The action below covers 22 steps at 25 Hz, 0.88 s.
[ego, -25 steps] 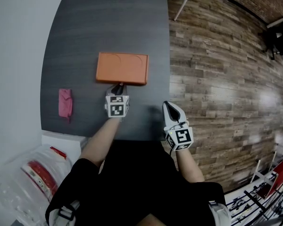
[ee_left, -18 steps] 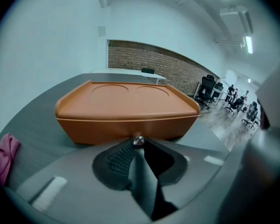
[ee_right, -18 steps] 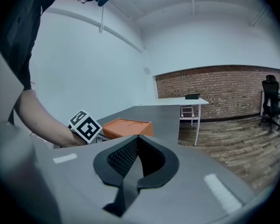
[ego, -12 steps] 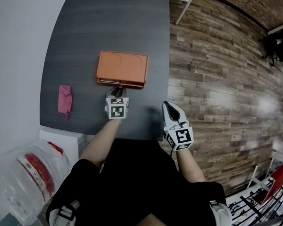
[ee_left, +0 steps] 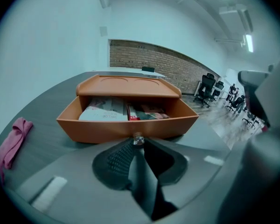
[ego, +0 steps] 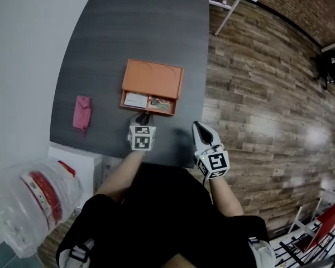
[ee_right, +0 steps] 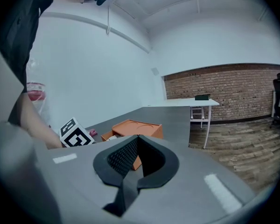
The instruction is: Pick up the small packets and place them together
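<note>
Drawer (ego: 149, 101) travel is what separates this moment from the earlier frames. A second ago the orange box (ego: 154, 77) showed only its lid from above. Half a second ago a thin strip of the drawer had come out at its near side. Now the drawer stands well out toward the person, its inside open to the head view.

The small packets (ego: 136, 99) lie inside it. A pale one is at the left and darker, more colourful ones (ego: 161, 103) at the right, side by side and touching. The left gripper view shows them from the front, lying flat behind the drawer's front wall (ee_left: 126, 127), the pale packet (ee_left: 101, 110) left of the darker ones (ee_left: 148, 111).

The left gripper (ego: 143, 116) has come back toward the person with the drawer. Its jaws are clamped on the small shiny knob (ee_left: 138, 138) at the middle of the drawer front.

The right gripper (ego: 200, 127) hangs where it did before, at the near right corner of the dark table (ego: 128, 27) and over the wooden floor (ego: 268, 94). Its jaws are pressed together with nothing between them, as its own view shows (ee_right: 137, 138).

A pink cloth (ego: 81, 111) lies on the table, well apart from the box on its left.
</note>
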Each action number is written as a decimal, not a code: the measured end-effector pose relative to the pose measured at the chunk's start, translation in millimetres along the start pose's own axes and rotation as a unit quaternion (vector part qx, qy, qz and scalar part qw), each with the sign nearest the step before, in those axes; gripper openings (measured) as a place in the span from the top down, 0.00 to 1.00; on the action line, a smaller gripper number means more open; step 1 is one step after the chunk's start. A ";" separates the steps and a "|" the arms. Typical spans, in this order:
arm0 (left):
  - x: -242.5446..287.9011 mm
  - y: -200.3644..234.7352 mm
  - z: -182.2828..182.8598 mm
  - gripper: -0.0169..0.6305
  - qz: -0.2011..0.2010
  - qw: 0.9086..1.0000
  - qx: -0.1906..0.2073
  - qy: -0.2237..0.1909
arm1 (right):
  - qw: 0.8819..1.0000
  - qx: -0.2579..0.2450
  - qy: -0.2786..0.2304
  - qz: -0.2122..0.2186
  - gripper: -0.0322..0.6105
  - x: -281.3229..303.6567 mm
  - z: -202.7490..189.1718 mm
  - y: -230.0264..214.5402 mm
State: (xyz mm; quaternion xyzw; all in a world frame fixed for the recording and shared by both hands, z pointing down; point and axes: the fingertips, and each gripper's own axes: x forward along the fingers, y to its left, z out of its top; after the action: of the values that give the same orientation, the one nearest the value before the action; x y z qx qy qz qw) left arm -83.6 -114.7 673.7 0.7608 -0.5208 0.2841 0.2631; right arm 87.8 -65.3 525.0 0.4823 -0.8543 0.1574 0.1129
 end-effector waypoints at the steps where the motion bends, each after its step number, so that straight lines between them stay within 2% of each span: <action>1: -0.4 -0.7 -5.4 0.87 -0.001 1.000 -0.001 0.001 | 1.000 0.000 0.001 0.002 0.95 0.6 0.3 0.9; 10: -23.4 -2.5 -29.4 0.87 0.000 1.000 -0.006 0.011 | 1.000 -0.001 0.004 0.029 0.95 11.6 -1.0 15.4; 20: -32.9 -5.3 -35.5 0.86 0.004 1.000 -0.006 0.011 | 0.999 -0.007 0.002 0.046 0.95 11.1 1.3 19.3; 21: -34.7 -4.0 -35.9 0.83 0.004 1.000 -0.010 0.011 | 0.999 -0.007 -0.001 0.045 0.95 10.8 2.5 18.3; 22: -37.9 -2.6 -36.8 0.75 0.003 1.000 -0.016 0.011 | 0.999 -0.006 -0.004 0.043 0.95 10.1 3.7 16.9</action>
State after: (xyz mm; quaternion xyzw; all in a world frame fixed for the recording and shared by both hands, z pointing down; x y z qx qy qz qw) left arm -98.2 -63.9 672.4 0.7517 -0.5248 0.2847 0.2801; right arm 68.0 -66.5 522.4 0.4447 -0.8758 0.1550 0.1058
